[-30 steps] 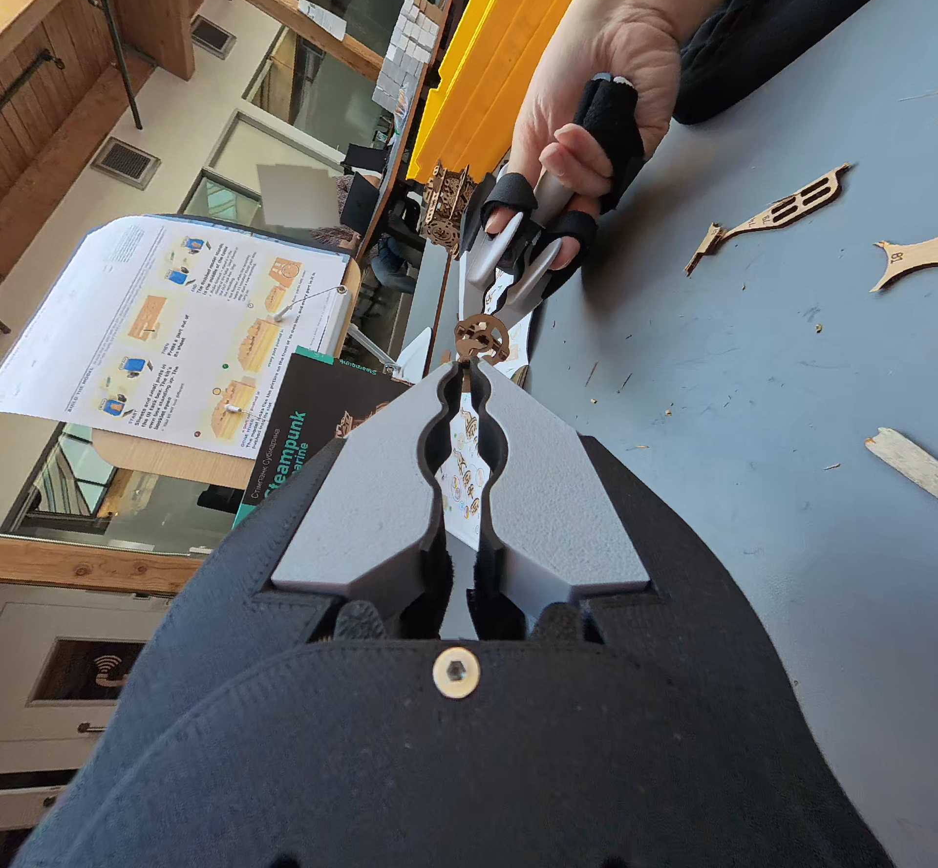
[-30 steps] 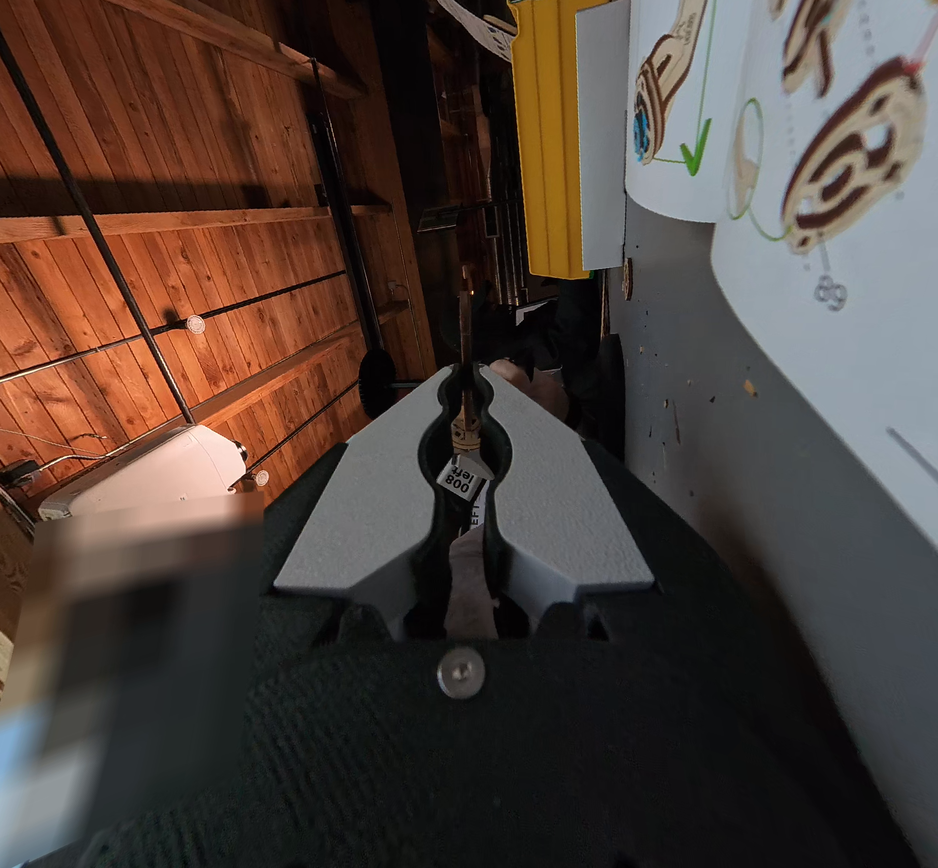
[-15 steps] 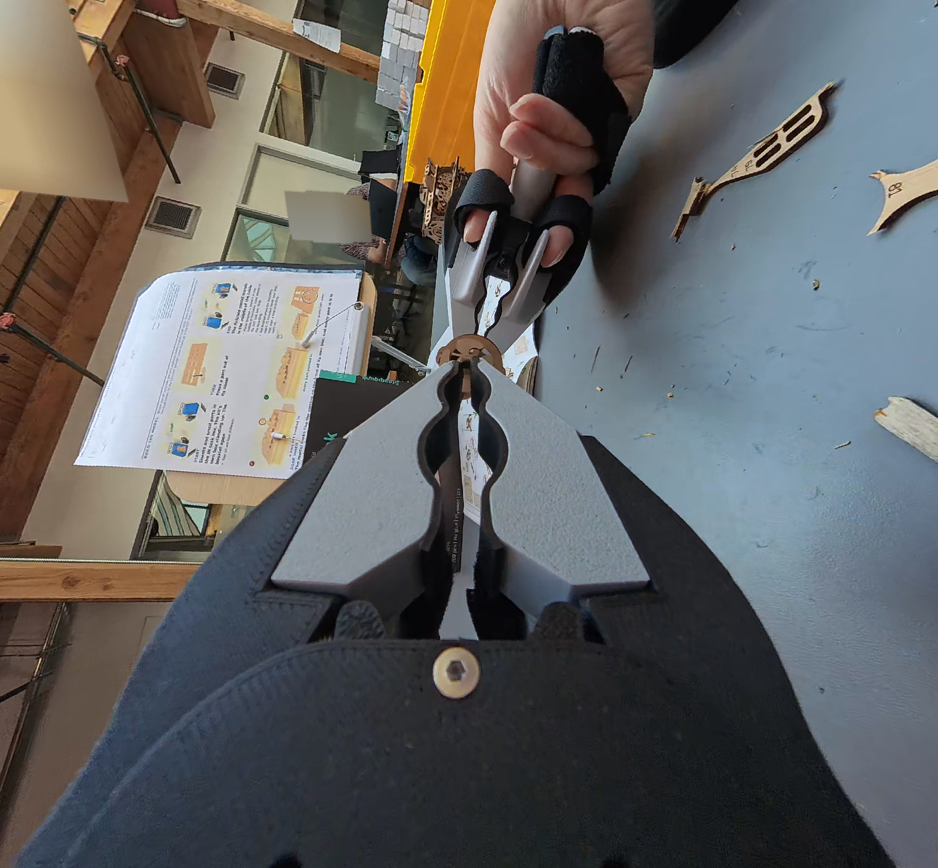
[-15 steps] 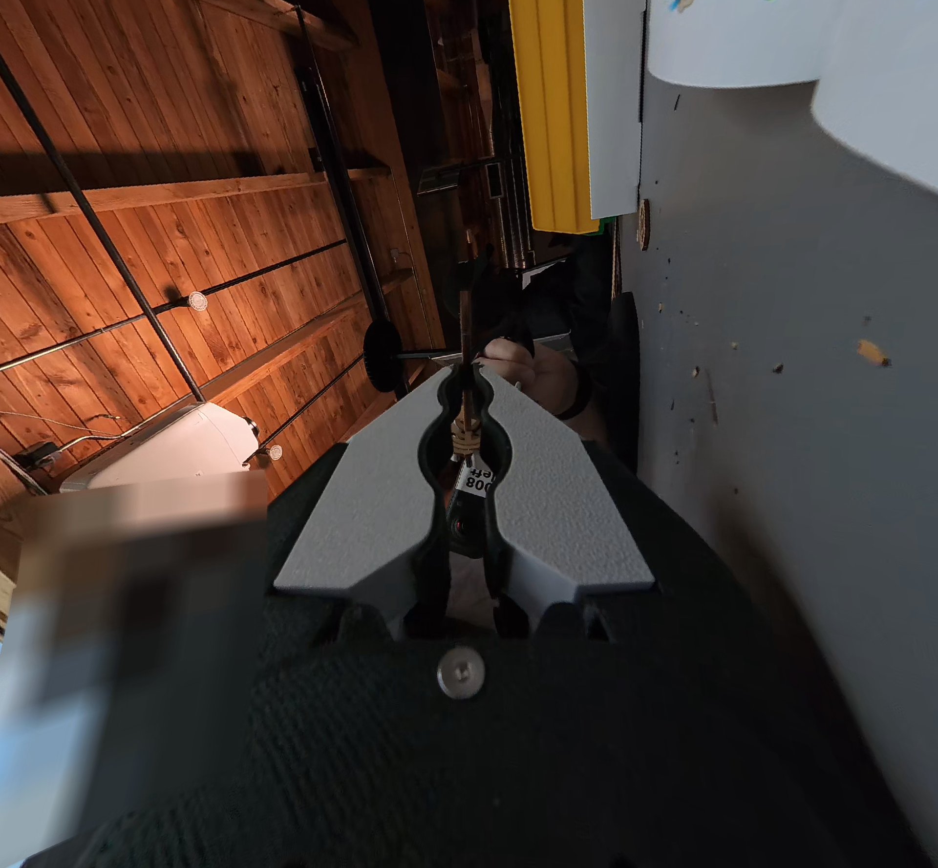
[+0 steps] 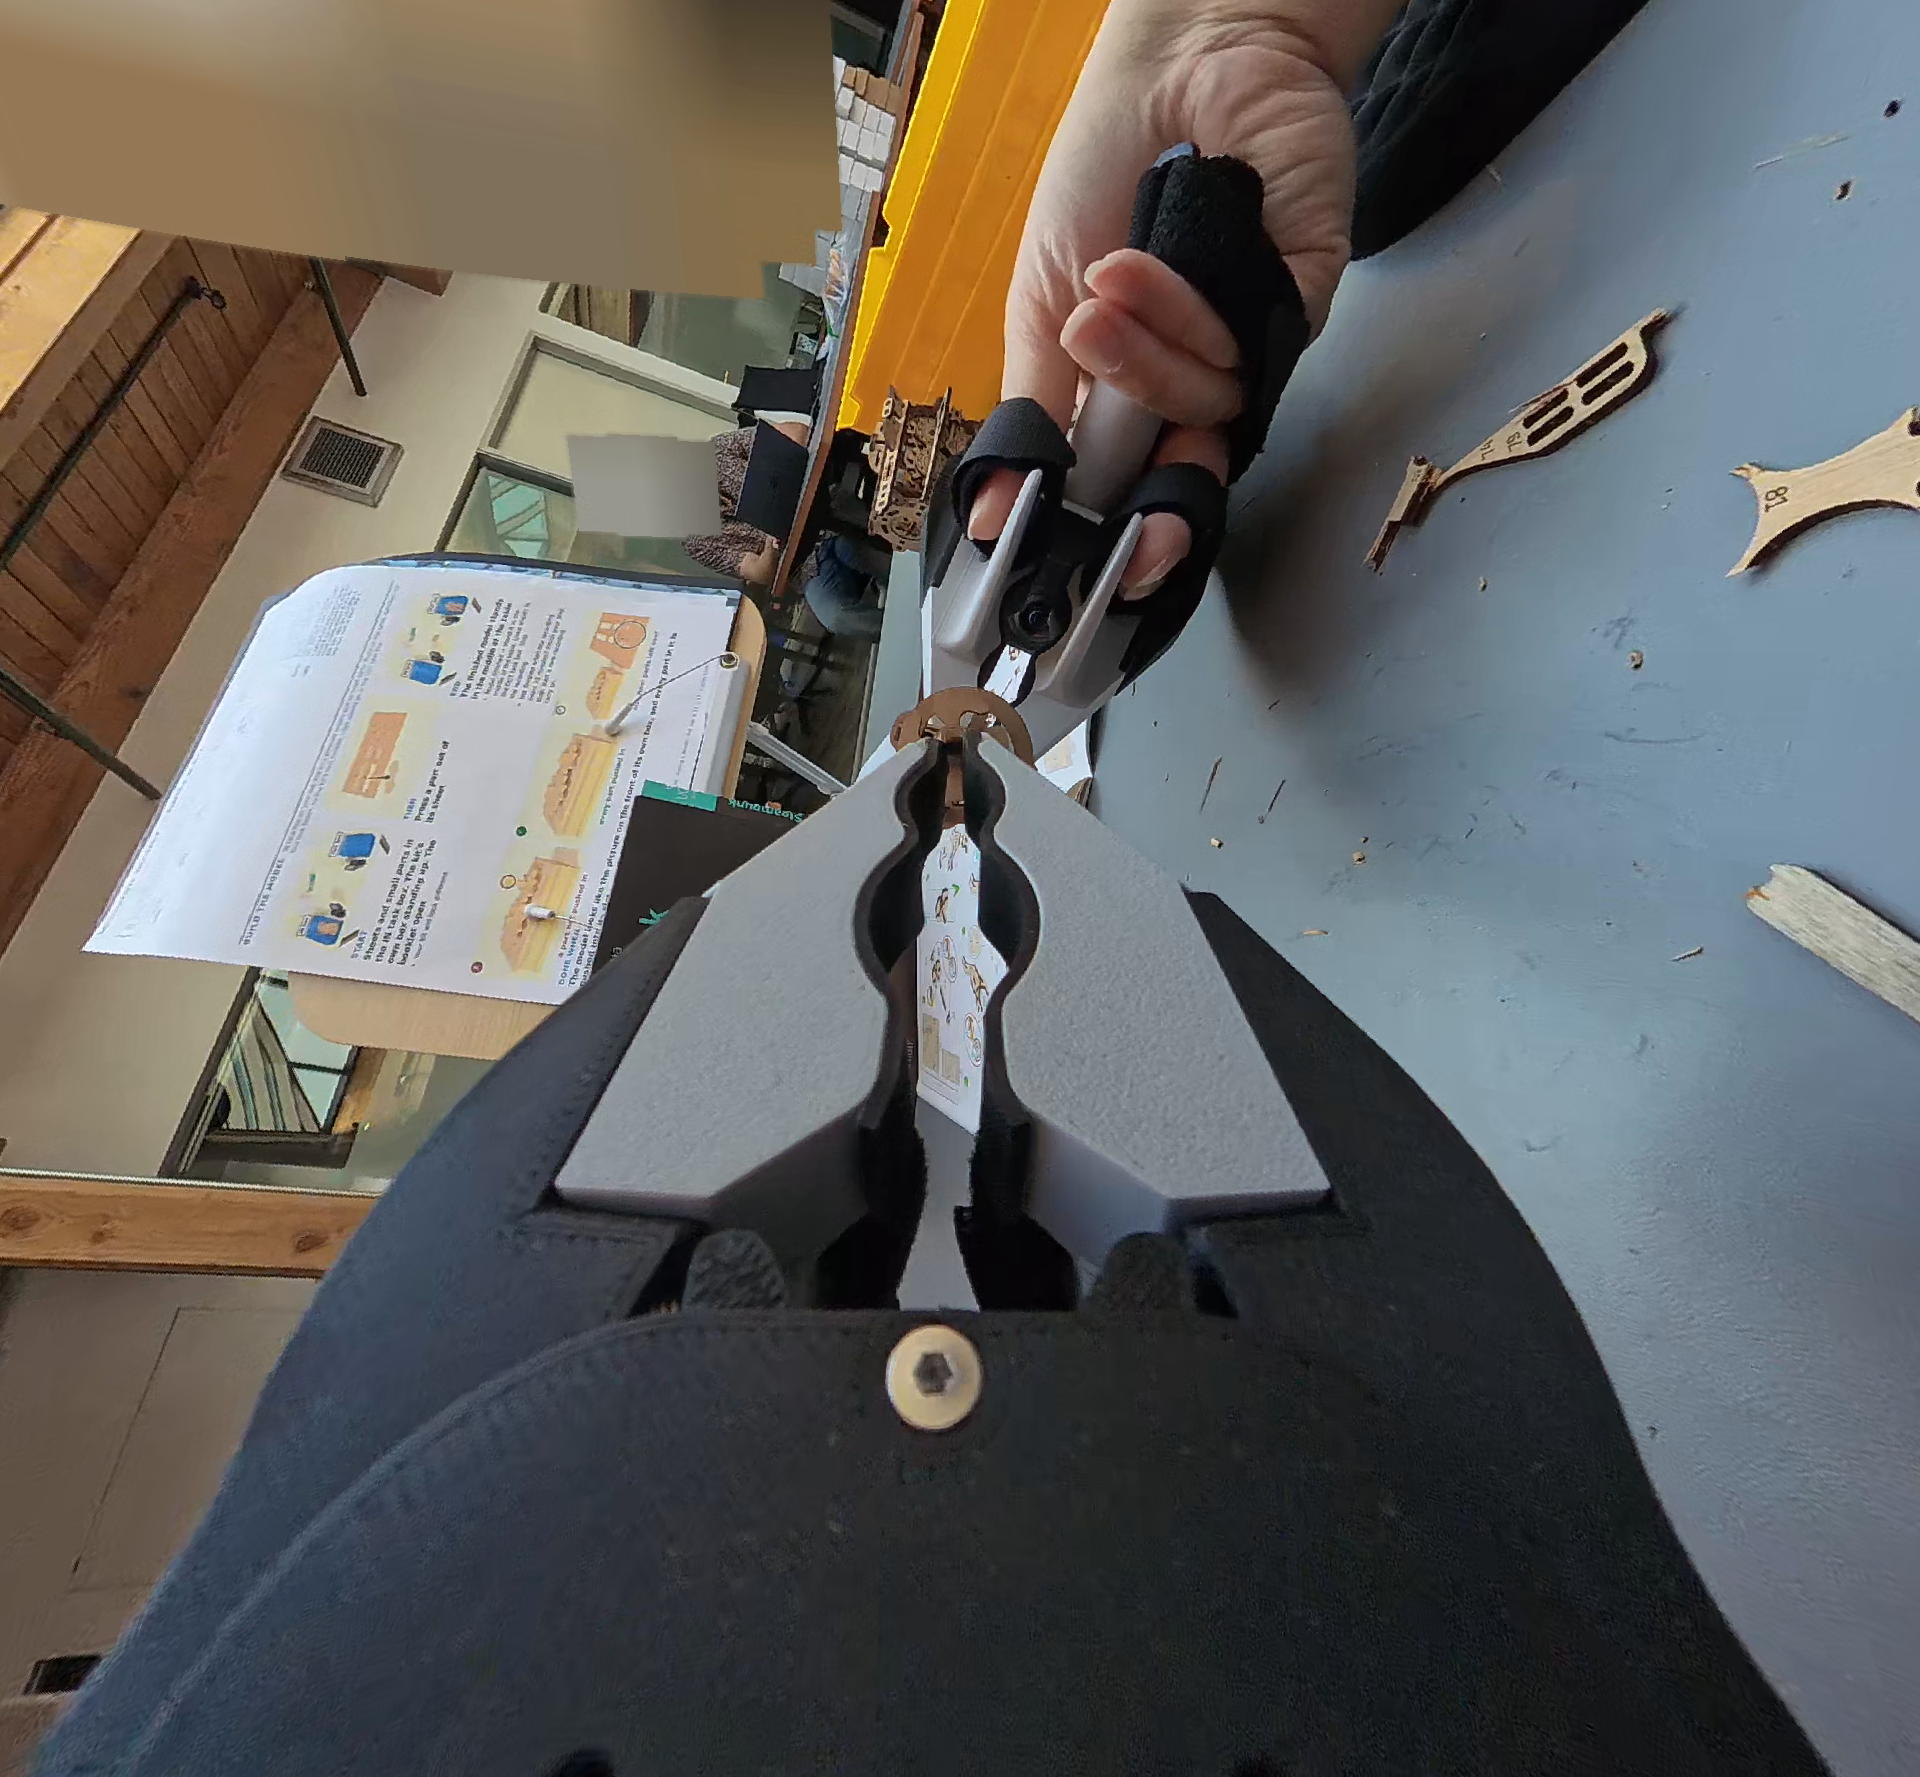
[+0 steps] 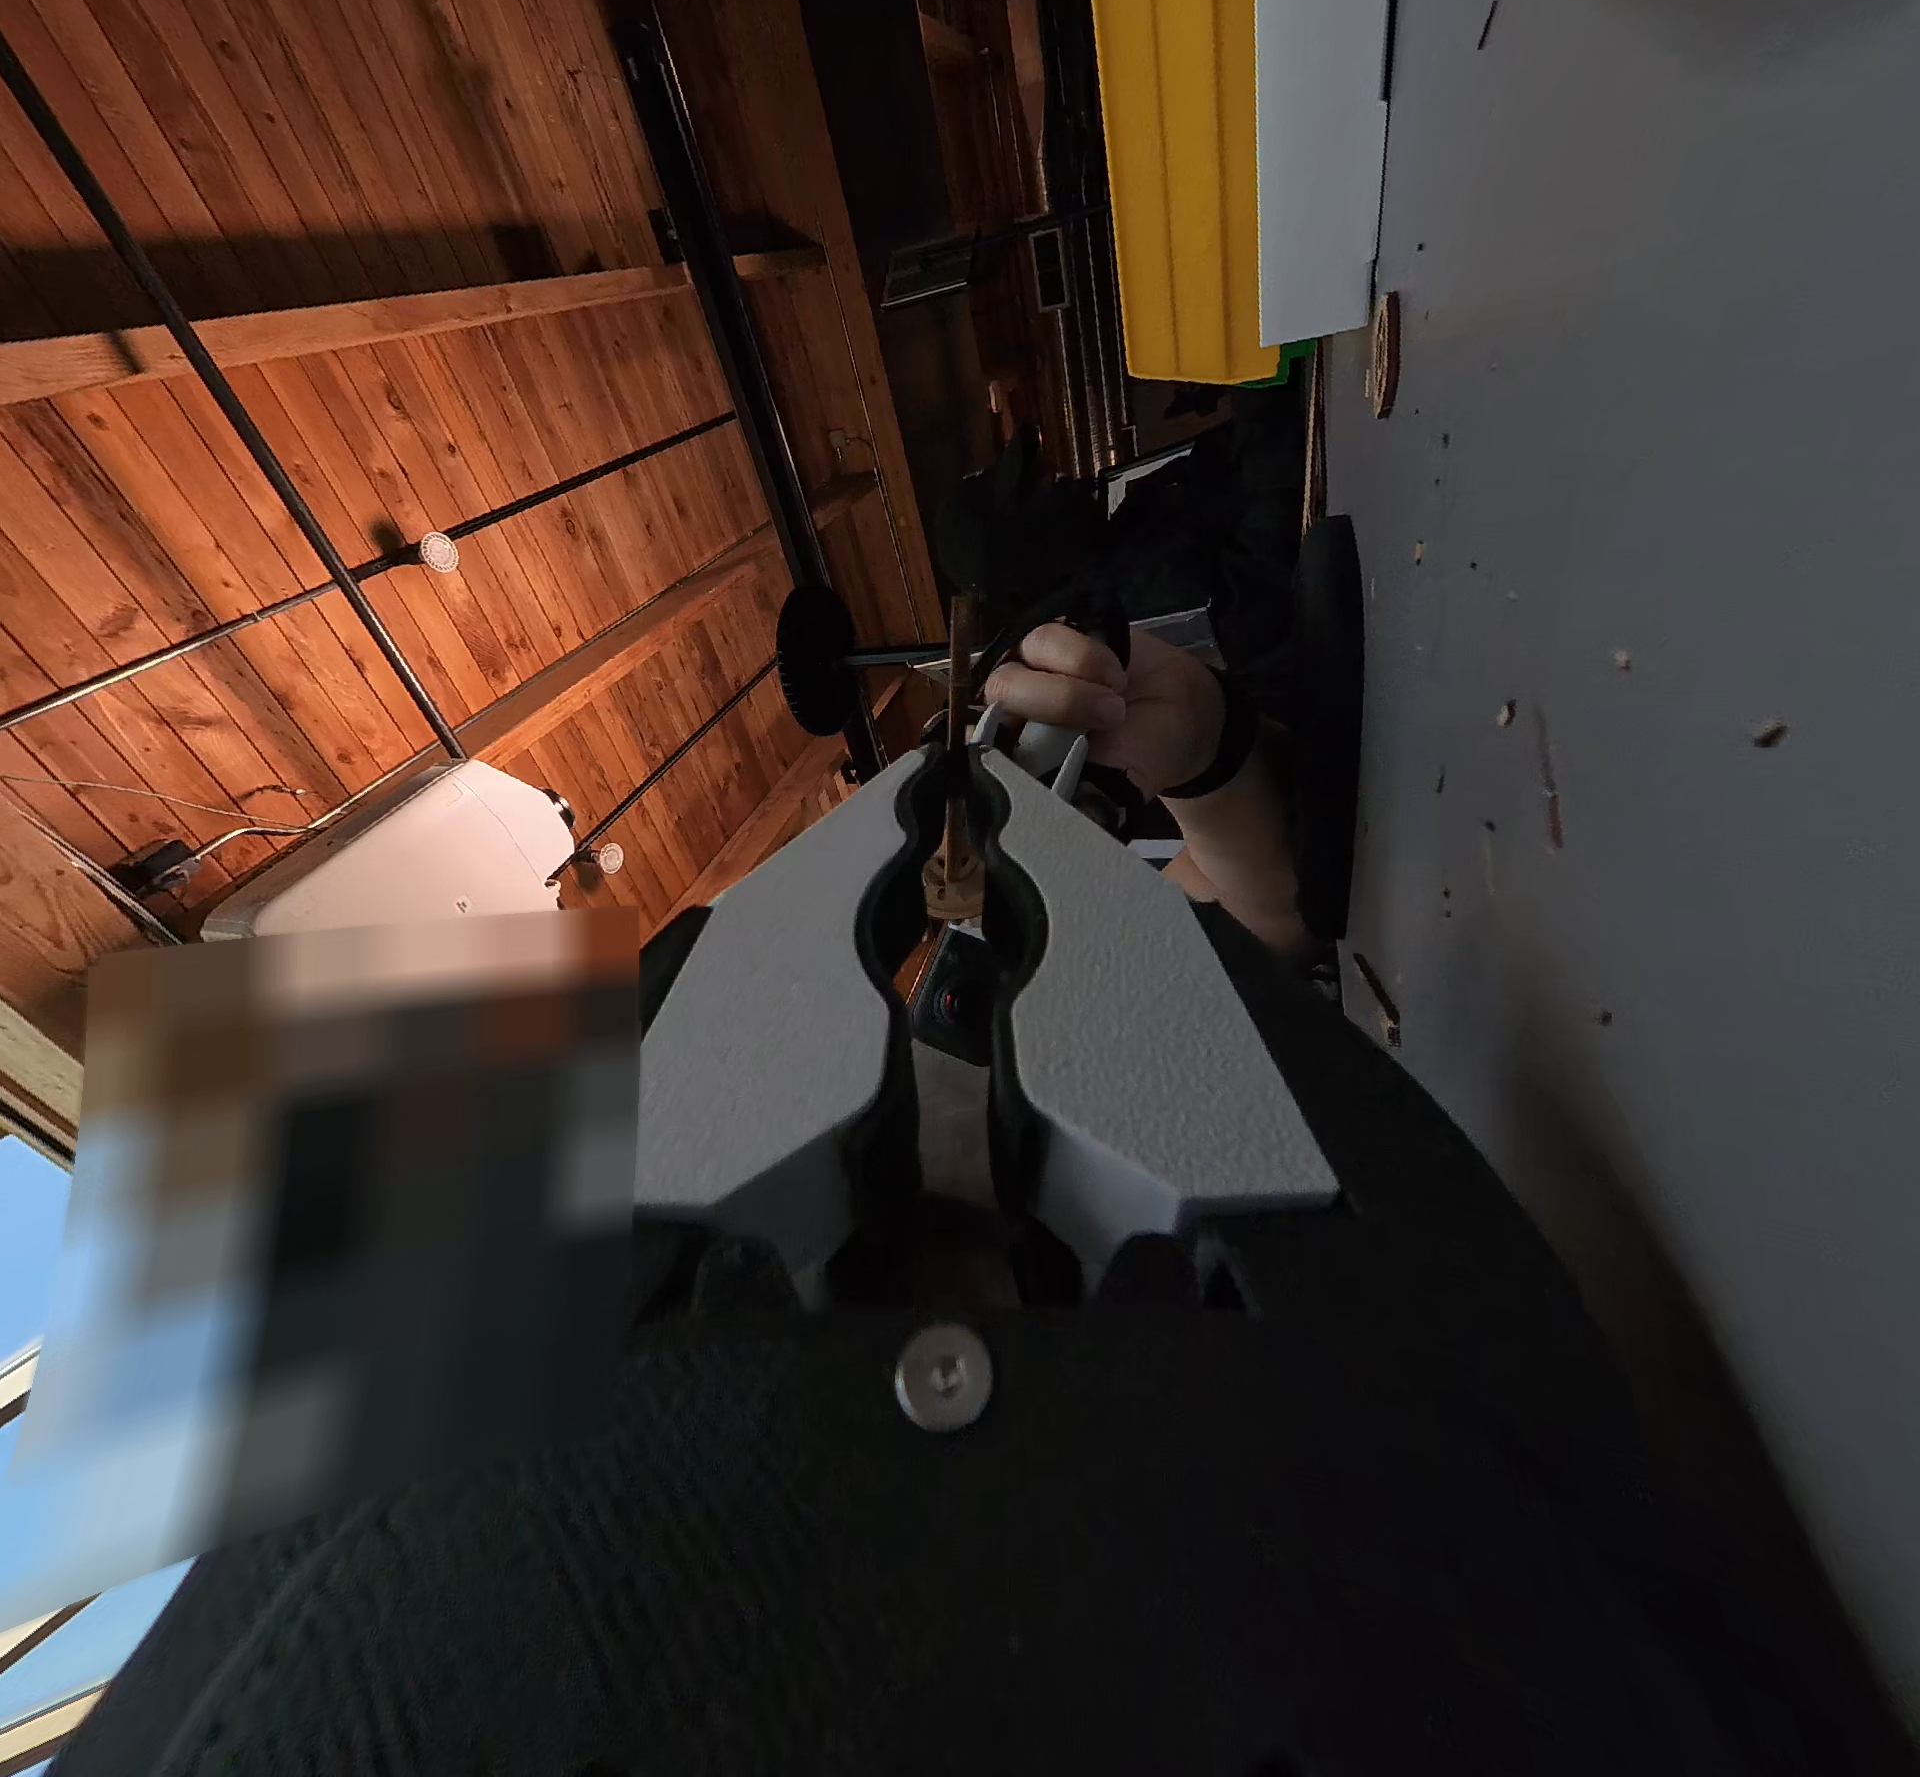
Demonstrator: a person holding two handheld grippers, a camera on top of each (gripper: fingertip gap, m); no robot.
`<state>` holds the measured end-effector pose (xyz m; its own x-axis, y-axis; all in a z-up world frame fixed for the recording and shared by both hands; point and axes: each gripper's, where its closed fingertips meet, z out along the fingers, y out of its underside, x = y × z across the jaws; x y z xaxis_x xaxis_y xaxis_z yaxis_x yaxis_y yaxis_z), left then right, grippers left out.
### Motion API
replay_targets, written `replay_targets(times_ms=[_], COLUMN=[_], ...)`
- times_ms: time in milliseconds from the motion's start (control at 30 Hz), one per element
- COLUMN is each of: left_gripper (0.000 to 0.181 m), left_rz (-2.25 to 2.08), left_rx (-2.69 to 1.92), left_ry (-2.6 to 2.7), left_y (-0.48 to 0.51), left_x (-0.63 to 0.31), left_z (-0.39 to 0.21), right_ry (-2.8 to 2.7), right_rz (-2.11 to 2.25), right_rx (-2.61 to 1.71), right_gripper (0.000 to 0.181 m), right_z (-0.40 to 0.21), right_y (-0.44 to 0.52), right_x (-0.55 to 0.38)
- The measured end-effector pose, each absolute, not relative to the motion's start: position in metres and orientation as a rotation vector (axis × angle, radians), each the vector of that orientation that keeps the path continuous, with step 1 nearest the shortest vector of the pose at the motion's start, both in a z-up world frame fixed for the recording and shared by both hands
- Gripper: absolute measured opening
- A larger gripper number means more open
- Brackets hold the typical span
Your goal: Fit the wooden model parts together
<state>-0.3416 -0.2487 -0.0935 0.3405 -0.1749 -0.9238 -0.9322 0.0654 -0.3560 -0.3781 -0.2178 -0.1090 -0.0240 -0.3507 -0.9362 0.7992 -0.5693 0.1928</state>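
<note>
Small round brown wooden gear-like model part (image 5: 961,719) held up above the grey-blue worktop (image 5: 1558,896), pinched at the very tips of the left hand-held gripper (image 5: 948,753), grey jaws closed on its lower edge. Same disc seen edge-on in the right wrist view as a thin dark wooden sliver (image 6: 958,657) standing out past the tips of the right hand-held gripper (image 6: 956,763), jaws likewise clamped on it, with a pale round hub (image 6: 951,886) sitting farther back in the hollow between the jaws. Two hand-held grippers thus facing each other nose to nose, meeting at the part. Beyond the disc in the left wrist view, a bare hand (image 5: 1174,293) with black fabric finger straps wrapped round the silver handles of the opposite tool. On the worktop to the right, well apart from the grip: a slotted flat wooden cut-out with a forked end (image 5: 1527,428), a pale wing-shaped wooden piece (image 5: 1839,501) near it, a plain light wooden strip (image 5: 1839,938) closer in, and scattered splinters. Directly under the left jaws, a white printed sheet with small drawings (image 5: 956,979). To the left, an illustrated white instruction page on a clipboard stand (image 5: 436,782), a black box with teal lettering (image 5: 686,854) beside it. Farther back, a finished brown wooden model (image 5: 909,470) and stacked yellow plastic bins (image 5: 997,117).
</note>
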Motion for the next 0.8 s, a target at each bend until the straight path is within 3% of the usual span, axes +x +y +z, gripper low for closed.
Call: replay_targets(times_ms=[800], left_gripper=[0.001], left_rz=[0.578], left_rx=[-1.414], left_ry=[0.993], left_y=[-0.253], left_x=[-0.34], left_z=[-0.082], right_ry=[0.515], right_rz=[-1.723], right_rx=[1.301], right_gripper=[0.001], right_z=[-0.097], right_y=[-0.224], right_x=[-0.373])
